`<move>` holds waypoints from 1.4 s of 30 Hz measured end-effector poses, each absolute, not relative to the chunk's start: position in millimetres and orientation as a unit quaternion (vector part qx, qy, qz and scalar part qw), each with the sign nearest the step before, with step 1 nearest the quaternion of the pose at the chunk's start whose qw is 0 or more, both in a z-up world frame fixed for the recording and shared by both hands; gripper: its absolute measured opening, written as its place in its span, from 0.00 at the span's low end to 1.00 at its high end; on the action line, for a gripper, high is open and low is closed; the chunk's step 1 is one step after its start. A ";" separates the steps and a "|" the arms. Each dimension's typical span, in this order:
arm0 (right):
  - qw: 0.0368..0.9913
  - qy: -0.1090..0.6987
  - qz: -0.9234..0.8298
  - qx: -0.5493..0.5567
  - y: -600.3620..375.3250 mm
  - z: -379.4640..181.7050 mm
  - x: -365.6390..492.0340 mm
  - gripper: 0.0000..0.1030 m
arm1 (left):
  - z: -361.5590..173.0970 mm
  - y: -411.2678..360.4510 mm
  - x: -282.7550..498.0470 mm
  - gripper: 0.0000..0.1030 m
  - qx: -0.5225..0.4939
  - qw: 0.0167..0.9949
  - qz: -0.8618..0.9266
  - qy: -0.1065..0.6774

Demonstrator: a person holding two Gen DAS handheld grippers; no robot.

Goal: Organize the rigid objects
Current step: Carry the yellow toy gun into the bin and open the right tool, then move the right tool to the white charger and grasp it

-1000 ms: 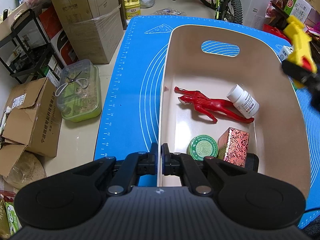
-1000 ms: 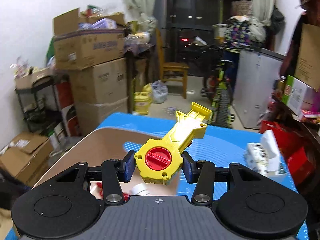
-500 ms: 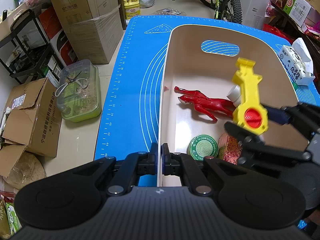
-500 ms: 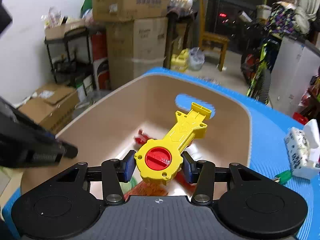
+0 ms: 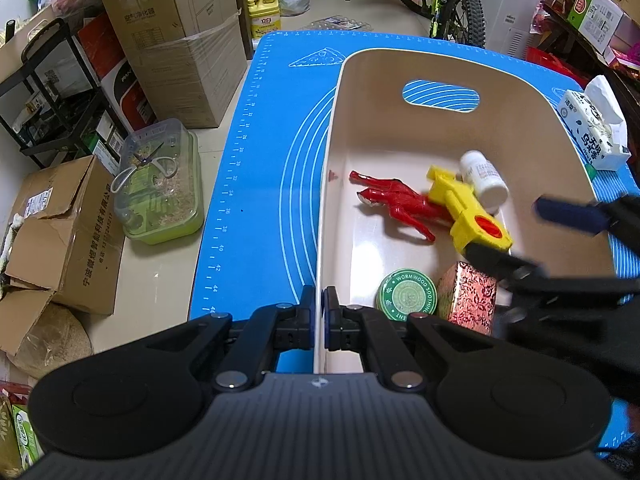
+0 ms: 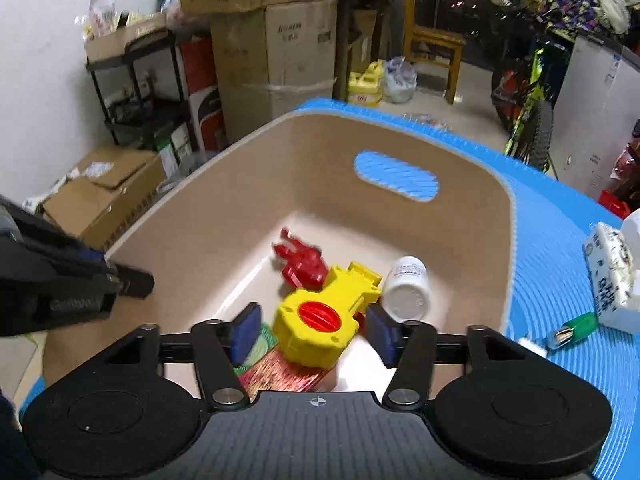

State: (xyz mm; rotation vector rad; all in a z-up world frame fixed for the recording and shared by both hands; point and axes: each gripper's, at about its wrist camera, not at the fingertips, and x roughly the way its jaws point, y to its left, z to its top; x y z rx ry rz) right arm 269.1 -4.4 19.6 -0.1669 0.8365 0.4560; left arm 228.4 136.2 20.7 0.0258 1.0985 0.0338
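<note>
- Step in hand: dropping the yellow toy (image 6: 320, 326) into the beige bin (image 5: 440, 68); lies now near the bin's right wall, across the red figure (image 5: 396, 204), beside the white bottle (image 5: 484, 178).
- Right gripper (image 6: 314, 334): spread apart, grasping nothing (toy apparently released).
- Left gripper (image 5: 319, 316): clenched on the bin's near rim.
- Next, probably: lifting out and fetching the green item (image 6: 576, 326) on the blue mat (image 5: 260, 200).

we see the bin (image 5: 336, 128) on the mat (image 5: 256, 184) | in the bin: toy launcher (image 5: 464, 210) lying across the figurine (image 5: 396, 202), bottle (image 5: 482, 176) just right of it | tin (image 5: 406, 294) and box (image 5: 466, 296) side by side at the near end | tissue pack (image 5: 592, 128) right of the bin, on the mat | left gripper (image 5: 319, 316) at the bin's near wall, one finger either side
</note>
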 end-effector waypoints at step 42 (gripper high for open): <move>0.898 0.438 0.039 -0.016 -151.4 -48.2 331.8 0.96 | 19.5 138.3 229.5 0.06 0.010 0.852 0.017 0.523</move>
